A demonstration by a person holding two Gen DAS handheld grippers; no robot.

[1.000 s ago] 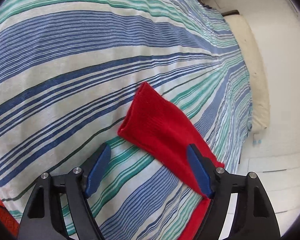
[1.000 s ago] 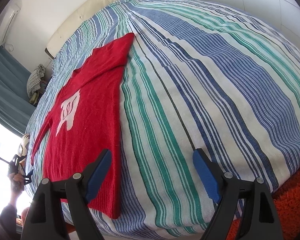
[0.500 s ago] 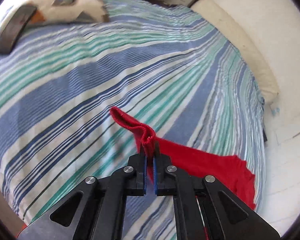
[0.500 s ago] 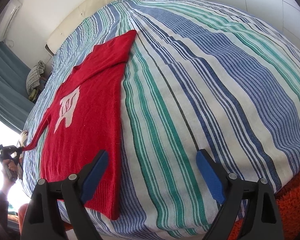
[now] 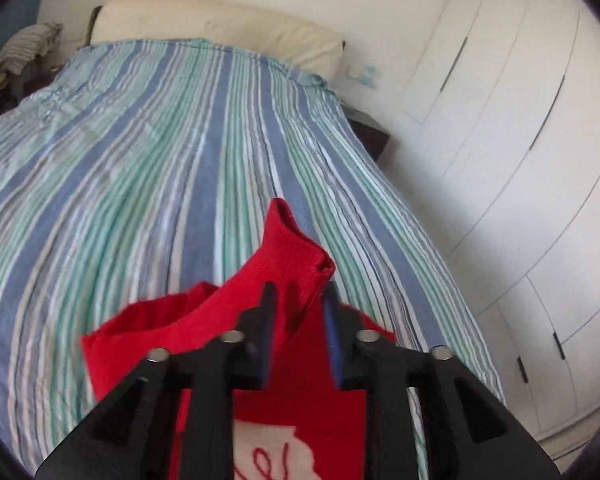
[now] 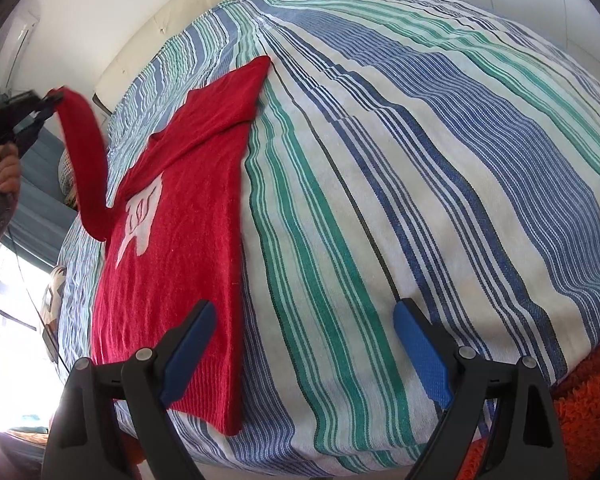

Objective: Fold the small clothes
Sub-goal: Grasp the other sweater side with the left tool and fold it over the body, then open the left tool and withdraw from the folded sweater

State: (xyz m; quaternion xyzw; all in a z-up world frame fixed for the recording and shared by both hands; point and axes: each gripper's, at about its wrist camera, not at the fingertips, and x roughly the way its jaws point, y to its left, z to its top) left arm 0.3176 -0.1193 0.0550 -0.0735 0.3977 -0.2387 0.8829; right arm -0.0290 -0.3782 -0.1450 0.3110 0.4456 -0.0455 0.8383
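Red sweater [image 6: 172, 240] — lies flat on the striped bed [image 6: 420, 168], white motif up, hem at the near edge; one sleeve [image 5: 296, 256] raised above the body. Left hand-held gripper [image 5: 298, 304] — clamped on that sleeve's cuff, held off the bed. Right hand-held gripper [image 6: 304, 356] — jaws spread wide, holding nothing, hovering over the hem corner and bare bedcover.

Matt red knit sweater [image 6: 188, 216] on coarse woven striped cotton bedspread [image 6: 380, 184].
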